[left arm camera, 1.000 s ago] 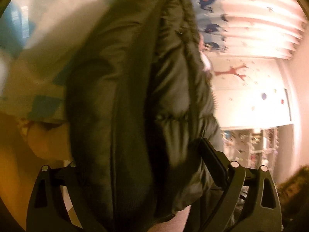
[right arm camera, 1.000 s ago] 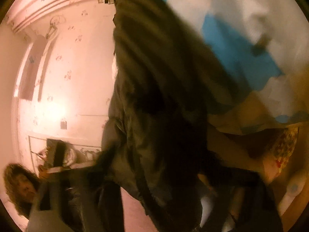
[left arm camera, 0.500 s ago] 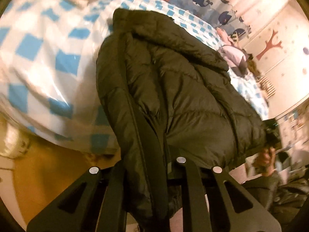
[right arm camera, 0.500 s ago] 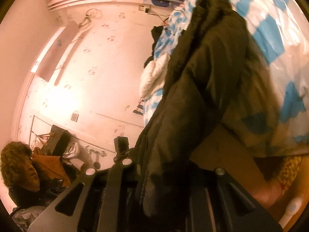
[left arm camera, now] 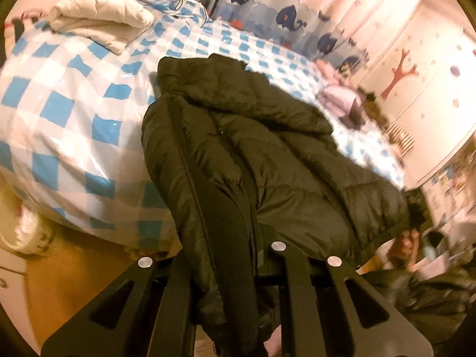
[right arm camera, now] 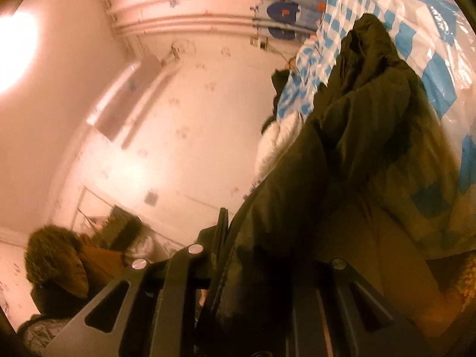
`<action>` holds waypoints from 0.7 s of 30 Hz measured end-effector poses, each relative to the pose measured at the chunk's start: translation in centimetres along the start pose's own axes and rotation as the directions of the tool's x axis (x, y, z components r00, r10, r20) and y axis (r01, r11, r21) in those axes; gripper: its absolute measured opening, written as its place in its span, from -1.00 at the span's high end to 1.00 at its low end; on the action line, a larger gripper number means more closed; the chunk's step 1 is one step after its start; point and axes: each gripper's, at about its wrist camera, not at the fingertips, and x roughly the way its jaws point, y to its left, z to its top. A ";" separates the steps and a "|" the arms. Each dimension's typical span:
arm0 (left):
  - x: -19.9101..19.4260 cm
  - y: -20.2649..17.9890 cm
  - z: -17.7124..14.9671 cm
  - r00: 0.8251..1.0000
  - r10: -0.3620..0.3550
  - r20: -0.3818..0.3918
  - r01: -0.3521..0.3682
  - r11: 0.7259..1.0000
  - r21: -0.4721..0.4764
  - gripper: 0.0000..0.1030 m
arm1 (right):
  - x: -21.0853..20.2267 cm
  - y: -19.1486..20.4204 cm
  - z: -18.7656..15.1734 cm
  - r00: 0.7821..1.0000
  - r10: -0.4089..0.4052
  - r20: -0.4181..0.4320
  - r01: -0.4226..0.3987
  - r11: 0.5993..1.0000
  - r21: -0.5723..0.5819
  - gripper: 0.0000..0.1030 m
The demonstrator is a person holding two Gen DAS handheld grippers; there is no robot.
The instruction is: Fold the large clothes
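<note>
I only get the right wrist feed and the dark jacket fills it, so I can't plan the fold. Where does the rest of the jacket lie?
Observer: The left wrist view shows the dark puffer jacket spread over the blue-and-white checked bedcover, its lower edge hanging toward the cameras.
Operator: Is the left hand-held gripper holding it too?
Observer: Yes, the left hand-held gripper is shut on the jacket's front edge; fabric bunches between its fingers. The right hand-held gripper grips it likewise.
Operator: Anything else on the bed?
Observer: A folded white quilted garment lies at the bed's far left, apart from the jacket, and a pink item beyond its right side.
</note>
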 end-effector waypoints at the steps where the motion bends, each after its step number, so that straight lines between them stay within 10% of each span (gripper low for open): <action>1: -0.2 0.2 0.0 1.000 -0.022 0.008 0.023 1.000 -0.020 0.83 | -0.2 0.0 0.2 1.000 0.010 0.014 -0.010 1.000 0.003 0.70; 21: -0.4 2.8 8.4 0.938 -0.264 0.224 0.311 0.928 -0.207 0.83 | 2.8 1.2 8.2 0.979 0.163 0.120 -0.160 0.987 -0.031 0.70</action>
